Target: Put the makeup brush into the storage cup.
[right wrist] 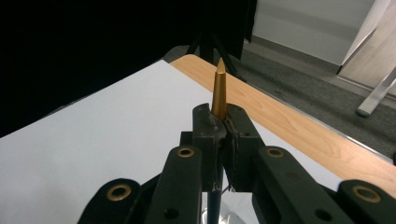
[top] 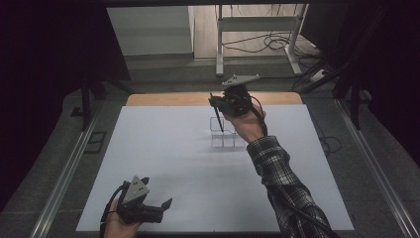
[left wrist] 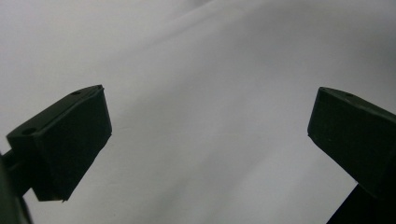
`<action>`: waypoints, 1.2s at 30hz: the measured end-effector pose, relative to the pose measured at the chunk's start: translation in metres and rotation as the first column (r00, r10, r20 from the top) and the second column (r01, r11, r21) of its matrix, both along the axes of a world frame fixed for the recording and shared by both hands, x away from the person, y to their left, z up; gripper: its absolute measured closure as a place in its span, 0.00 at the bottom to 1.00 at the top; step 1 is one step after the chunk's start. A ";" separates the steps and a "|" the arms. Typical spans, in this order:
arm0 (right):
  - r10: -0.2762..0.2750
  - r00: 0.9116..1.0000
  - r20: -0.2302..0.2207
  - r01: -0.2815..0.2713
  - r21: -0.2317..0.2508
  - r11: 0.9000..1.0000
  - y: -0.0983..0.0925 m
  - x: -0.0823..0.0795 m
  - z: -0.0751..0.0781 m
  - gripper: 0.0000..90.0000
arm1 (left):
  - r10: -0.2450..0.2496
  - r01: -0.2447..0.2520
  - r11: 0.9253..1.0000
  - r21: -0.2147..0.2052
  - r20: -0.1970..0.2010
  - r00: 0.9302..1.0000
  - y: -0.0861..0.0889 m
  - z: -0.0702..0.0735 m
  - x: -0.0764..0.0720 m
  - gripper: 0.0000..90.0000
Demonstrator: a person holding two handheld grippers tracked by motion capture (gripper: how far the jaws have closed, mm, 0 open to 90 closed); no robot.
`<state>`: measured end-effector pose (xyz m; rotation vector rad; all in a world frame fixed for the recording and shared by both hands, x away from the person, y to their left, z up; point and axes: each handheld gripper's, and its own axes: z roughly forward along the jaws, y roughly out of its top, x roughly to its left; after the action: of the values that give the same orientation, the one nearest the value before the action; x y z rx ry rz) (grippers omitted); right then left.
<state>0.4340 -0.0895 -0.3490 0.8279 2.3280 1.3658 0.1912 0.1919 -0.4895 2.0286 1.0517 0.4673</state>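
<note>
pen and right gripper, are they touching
Touching: the right gripper view shows the right gripper clamped on the pen, its gold tip sticking out above the jaws.

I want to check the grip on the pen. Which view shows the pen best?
The right gripper view: the pen stands close up, its gold tapered end rising above the shut jaws of the right gripper. The high view shows it small and dark, hanging over the clear compartment box. The left gripper view gives white table surface.
</note>
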 end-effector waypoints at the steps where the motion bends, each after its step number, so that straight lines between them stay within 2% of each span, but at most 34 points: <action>1: 0.000 1.000 0.004 0.000 0.000 1.000 0.001 0.001 0.000 0.92 | 0.001 -0.001 1.000 -0.004 0.001 1.000 0.000 0.000 0.000 0.00; 9: -0.020 1.000 0.016 0.020 0.005 1.000 0.005 0.011 0.001 0.92 | 0.005 -0.005 1.000 -0.016 0.007 1.000 0.003 0.001 -0.002 0.00; 22: -0.045 0.999 0.029 0.044 0.008 0.999 0.012 0.024 -0.007 0.92 | 0.004 -0.004 1.000 -0.030 0.005 1.000 0.005 0.001 -0.003 0.00; 36: -0.054 0.998 0.027 0.054 -0.014 0.998 0.016 0.032 -0.026 0.92 | -0.004 0.004 0.999 -0.032 0.008 1.000 0.006 0.001 -0.003 0.00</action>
<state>0.4661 -0.0733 -0.3755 0.8565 2.2757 1.3277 0.1880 0.1977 -0.4880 1.9988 1.0434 0.4533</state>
